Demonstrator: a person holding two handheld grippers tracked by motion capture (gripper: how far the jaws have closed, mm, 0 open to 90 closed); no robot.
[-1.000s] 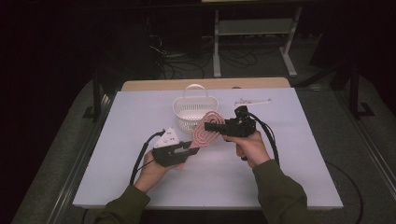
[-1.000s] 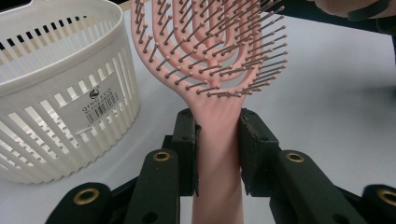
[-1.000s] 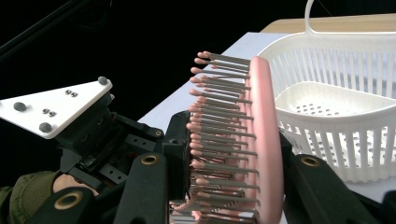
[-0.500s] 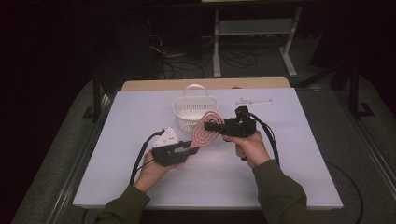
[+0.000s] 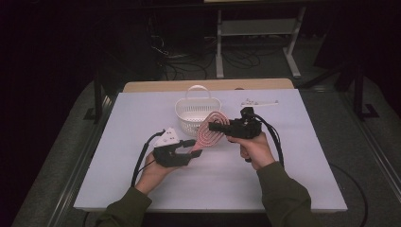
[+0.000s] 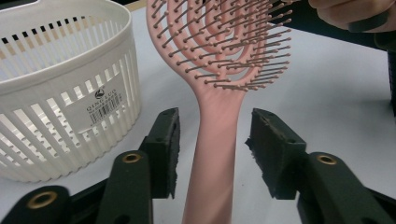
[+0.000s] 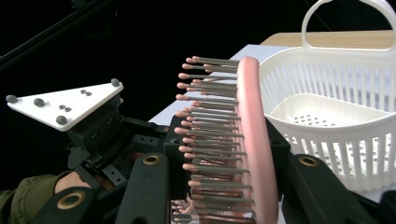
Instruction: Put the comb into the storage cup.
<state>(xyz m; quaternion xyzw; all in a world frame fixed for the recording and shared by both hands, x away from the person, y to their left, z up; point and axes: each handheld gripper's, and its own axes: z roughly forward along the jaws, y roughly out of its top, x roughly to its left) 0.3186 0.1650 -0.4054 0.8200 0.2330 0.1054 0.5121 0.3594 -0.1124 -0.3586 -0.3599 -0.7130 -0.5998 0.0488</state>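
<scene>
A: Where is the pink plastic hairbrush [image 5: 210,130] sitting?

B: Its bristled head is being pinched by the right gripper [image 5: 218,126], at five o'clock of the white slatted plastic basket [image 5: 196,111].

A: And the left gripper [image 6: 212,140]?

B: Its jaws have just been opening; they are standing spread, with the handle running between them at twelve o'clock, touching neither pad.

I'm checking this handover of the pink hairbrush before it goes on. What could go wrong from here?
The left gripper has just been opening: its pads stand clear of the hairbrush handle, so the right gripper, shut on the brush head, alone carries it. That grip bears on the bristles and may slip or let the brush tilt. Swinging toward the white basket, the long handle could catch its rim.
</scene>
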